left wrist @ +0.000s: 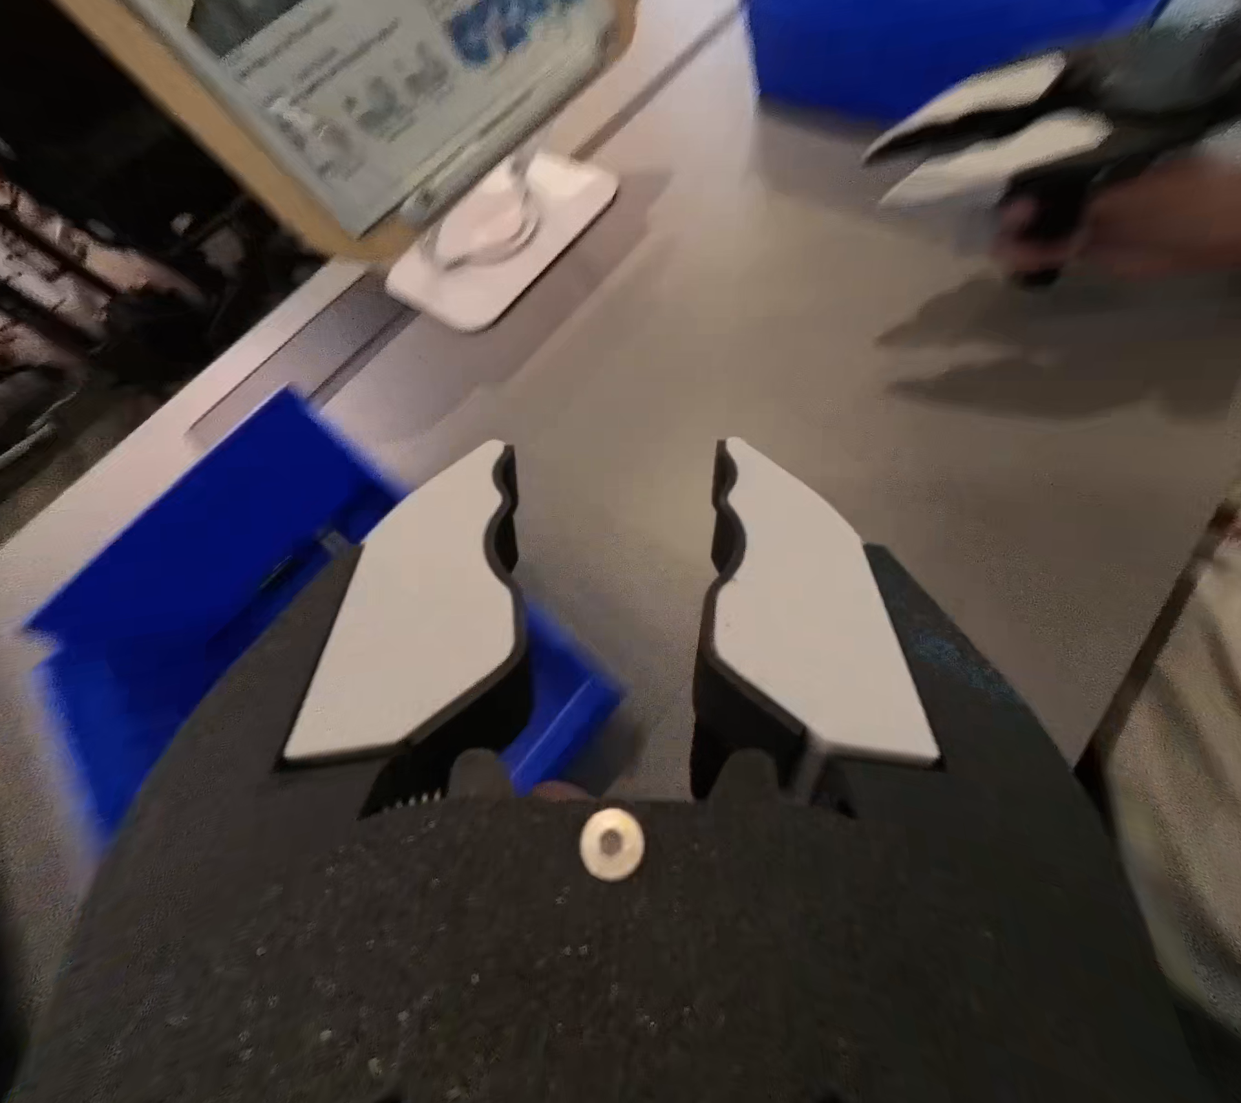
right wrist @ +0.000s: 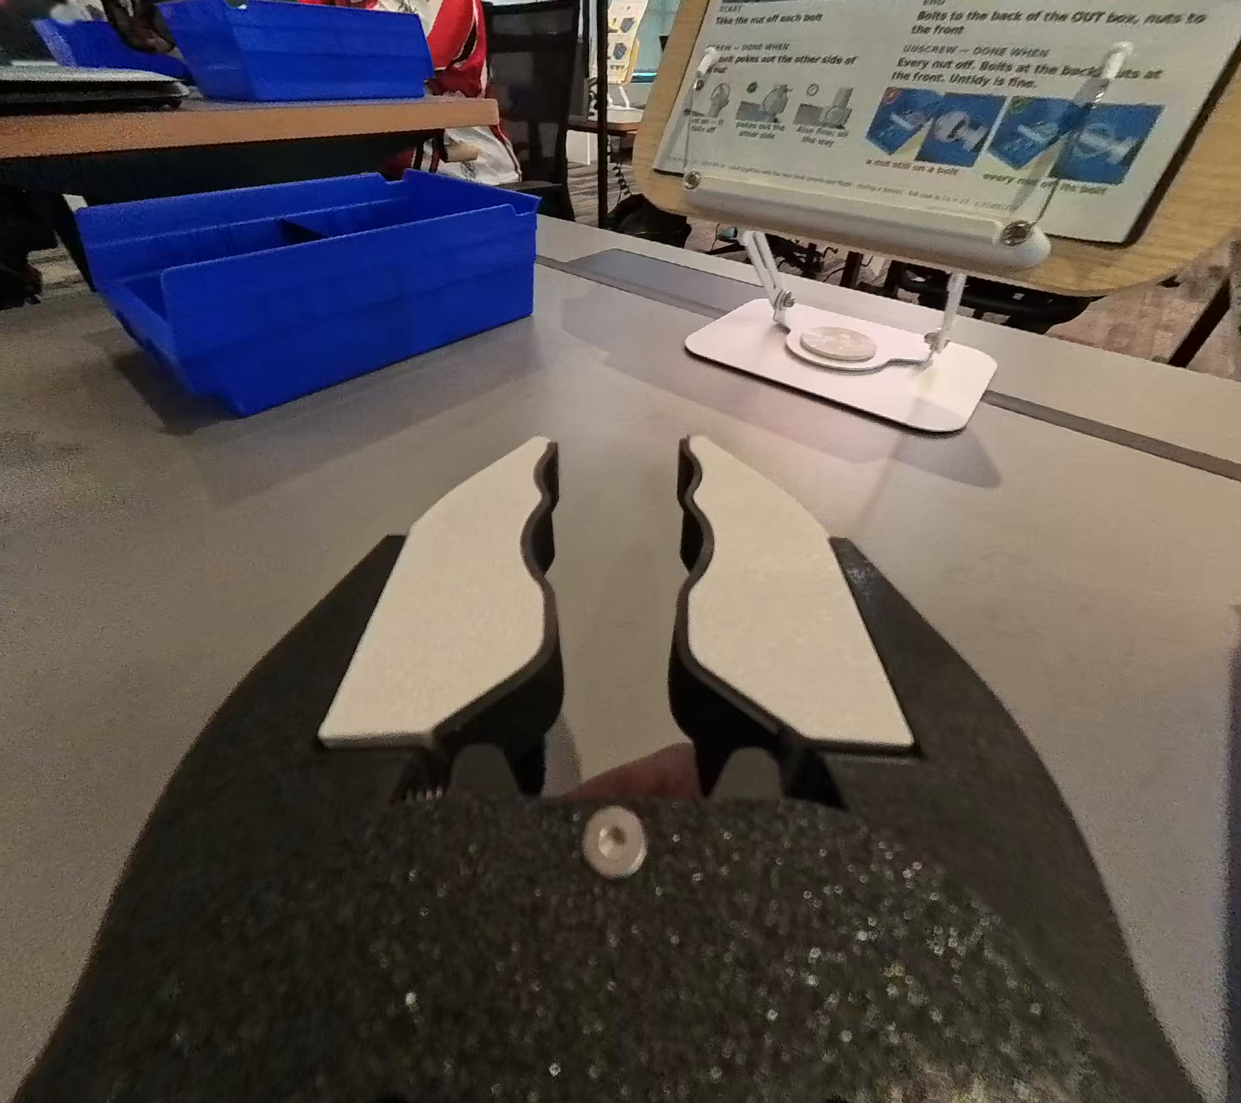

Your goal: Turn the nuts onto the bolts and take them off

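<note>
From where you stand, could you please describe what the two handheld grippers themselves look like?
Both look alike. The left gripper has two broad fingers with pale grey flat faces, black edges and wavy, notched inner profiles. They sit on a black, grainy-textured body with one silver screw at its centre. The right gripper has the same grey-faced fingers, black speckled body and silver screw. No cables or sleeves show.

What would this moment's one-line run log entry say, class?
left gripper: open, empty, near blue bin | right gripper: open, empty, over table | nuts, bolts: none visible

Left gripper (left wrist: 614,459), right gripper (right wrist: 618,453) — jaws apart, empty
</note>
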